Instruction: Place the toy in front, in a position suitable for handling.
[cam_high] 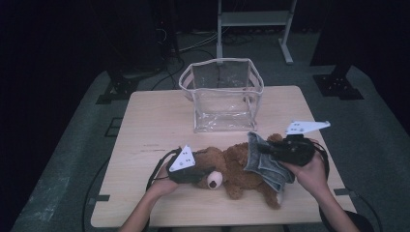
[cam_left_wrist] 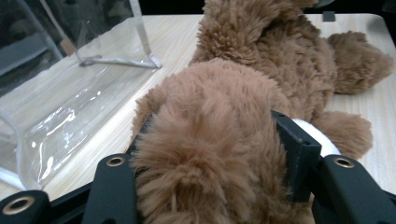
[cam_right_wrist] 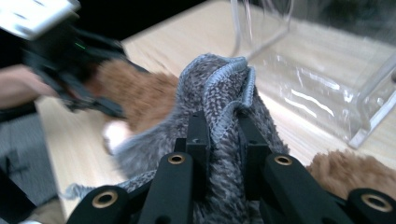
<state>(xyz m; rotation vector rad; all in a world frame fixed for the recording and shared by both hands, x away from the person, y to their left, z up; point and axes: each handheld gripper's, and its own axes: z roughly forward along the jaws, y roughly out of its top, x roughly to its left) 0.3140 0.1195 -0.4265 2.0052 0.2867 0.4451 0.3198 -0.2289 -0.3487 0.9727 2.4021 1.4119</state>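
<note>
A brown teddy bear [cam_high: 239, 169] lies on its side near the front of the wooden table [cam_high: 159, 121], with a grey-blue knitted cloth [cam_high: 263, 162] draped over its body. My left gripper [cam_high: 203, 173] is shut on the bear's furry head [cam_left_wrist: 243, 93], and the fur bulges between the two black jaws [cam_left_wrist: 210, 149]. My right gripper [cam_high: 270, 151] is shut on a bunched fold of the cloth [cam_right_wrist: 219, 93], holding it up above the bear [cam_right_wrist: 140, 98]. The jaws of the right gripper [cam_right_wrist: 222, 130] pinch the fold's edge.
A clear plastic bag [cam_high: 222, 94] with a white rim stands open at the back middle of the table, just behind the bear. It lies close to both grippers [cam_left_wrist: 60, 107] [cam_right_wrist: 317, 84]. Metal stand legs [cam_high: 285, 43] rise beyond the table.
</note>
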